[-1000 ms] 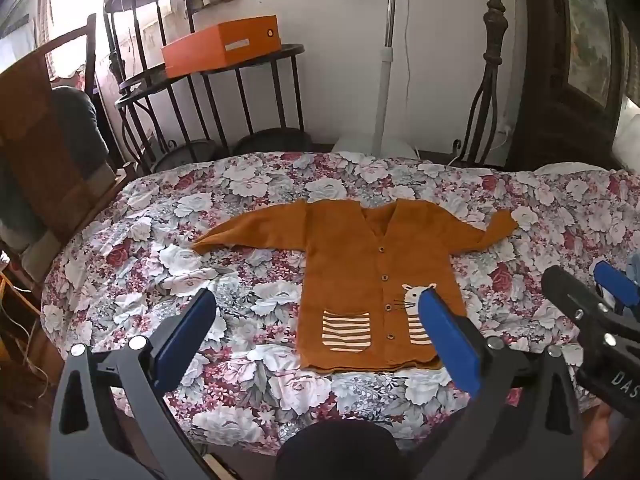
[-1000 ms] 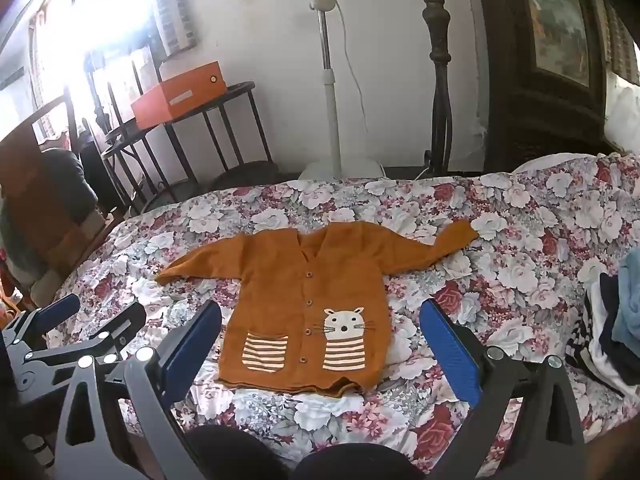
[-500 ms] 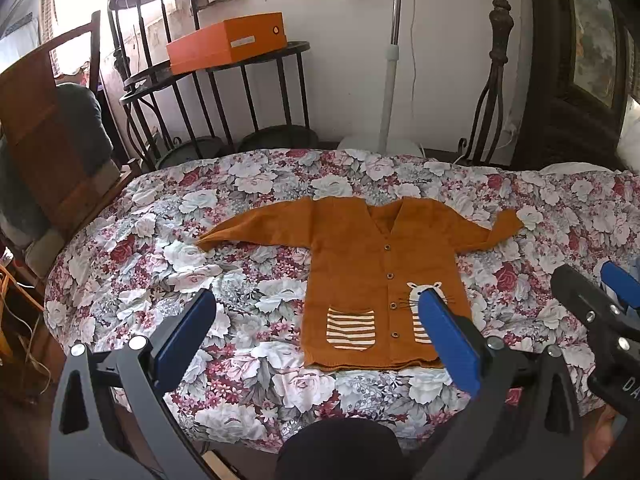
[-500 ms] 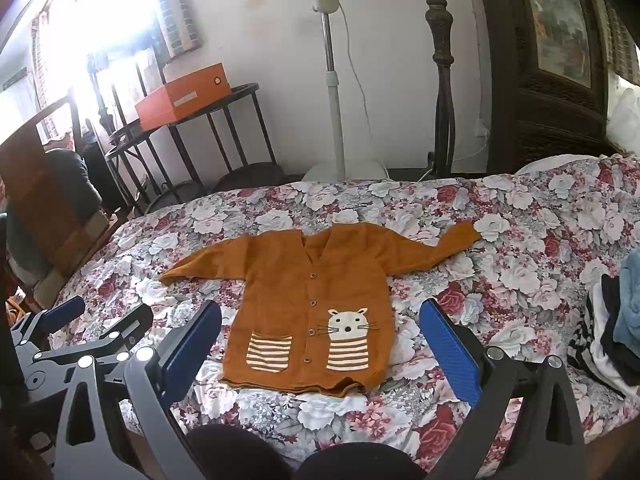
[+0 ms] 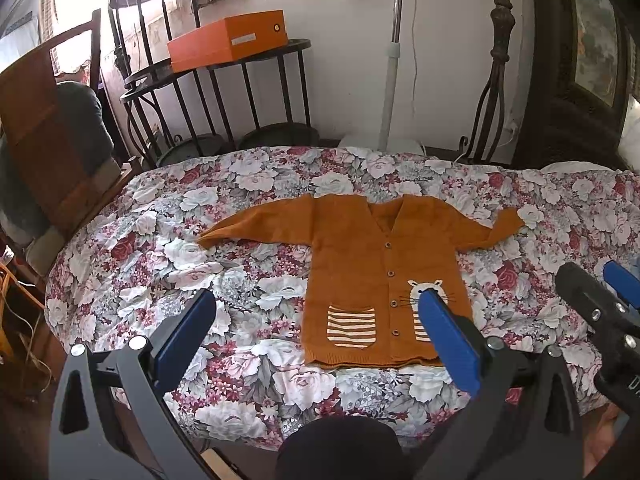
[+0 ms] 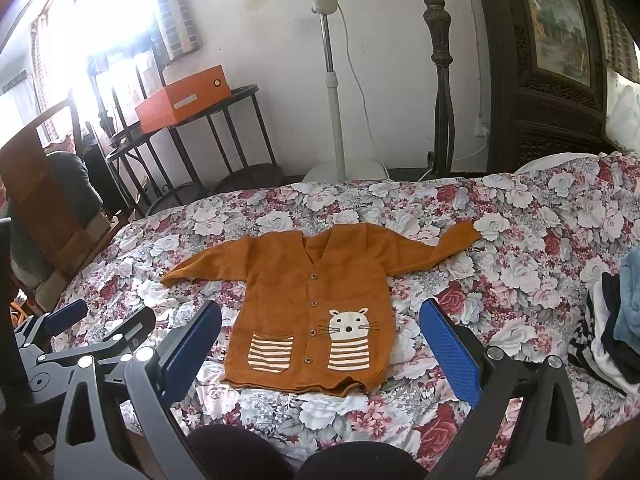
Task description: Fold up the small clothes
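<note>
Where floral quilting spreads, knitted orange cardigan lies flat.

The cardigan lies flat mid-bed, sleeves spread to both sides. Behind the cardigan, past the bed's edge, stands a fan pole. Left of it, a box sits on a rack. Right of the cardigan, clothes lie heaped on the bed.

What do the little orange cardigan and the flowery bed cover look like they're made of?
The orange cardigan looks like a soft matte knit, probably wool or acrylic yarn: ribbing shows along its hem, and the cat and stripes appear knitted in. Its buttons look like wood or brown plastic; too small to tell. The flowery bed cover seems a thin printed woven fabric, likely cotton, with fine creases and no shine.
</note>
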The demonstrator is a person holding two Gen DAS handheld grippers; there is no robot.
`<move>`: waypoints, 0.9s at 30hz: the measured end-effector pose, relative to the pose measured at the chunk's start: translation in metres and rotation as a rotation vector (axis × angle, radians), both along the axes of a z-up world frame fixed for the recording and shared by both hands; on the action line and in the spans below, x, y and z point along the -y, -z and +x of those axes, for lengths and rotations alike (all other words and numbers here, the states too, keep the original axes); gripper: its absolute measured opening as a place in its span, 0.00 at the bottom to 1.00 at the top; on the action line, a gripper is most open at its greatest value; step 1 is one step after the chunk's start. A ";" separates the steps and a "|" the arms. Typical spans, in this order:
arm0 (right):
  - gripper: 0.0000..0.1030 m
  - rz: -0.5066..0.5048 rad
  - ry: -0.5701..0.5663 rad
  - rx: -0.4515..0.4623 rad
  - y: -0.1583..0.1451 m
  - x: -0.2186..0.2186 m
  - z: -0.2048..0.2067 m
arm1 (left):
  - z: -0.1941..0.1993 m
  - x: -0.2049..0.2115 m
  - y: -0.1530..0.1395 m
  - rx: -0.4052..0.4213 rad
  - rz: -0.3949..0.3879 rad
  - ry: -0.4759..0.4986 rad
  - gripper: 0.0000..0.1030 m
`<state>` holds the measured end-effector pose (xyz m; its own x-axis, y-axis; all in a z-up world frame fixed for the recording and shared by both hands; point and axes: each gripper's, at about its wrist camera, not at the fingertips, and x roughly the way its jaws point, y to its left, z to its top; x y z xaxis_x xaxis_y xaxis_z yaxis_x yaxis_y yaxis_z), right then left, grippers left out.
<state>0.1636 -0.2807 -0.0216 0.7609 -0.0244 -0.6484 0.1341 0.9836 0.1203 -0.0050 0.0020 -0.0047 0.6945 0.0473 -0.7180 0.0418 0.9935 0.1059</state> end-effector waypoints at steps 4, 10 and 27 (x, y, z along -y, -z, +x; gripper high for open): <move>0.97 0.001 0.000 0.000 0.000 0.000 0.000 | -0.004 -0.001 0.005 0.001 -0.003 -0.003 0.96; 0.97 0.004 -0.001 0.000 0.001 0.001 -0.001 | -0.008 -0.001 0.008 0.000 0.003 -0.004 0.96; 0.97 0.006 0.000 0.000 0.001 0.001 -0.003 | -0.005 -0.005 0.006 -0.020 -0.003 -0.020 0.96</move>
<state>0.1611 -0.2813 -0.0222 0.7610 -0.0204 -0.6485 0.1340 0.9829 0.1263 -0.0101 0.0066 -0.0112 0.6791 0.0592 -0.7317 0.0238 0.9944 0.1026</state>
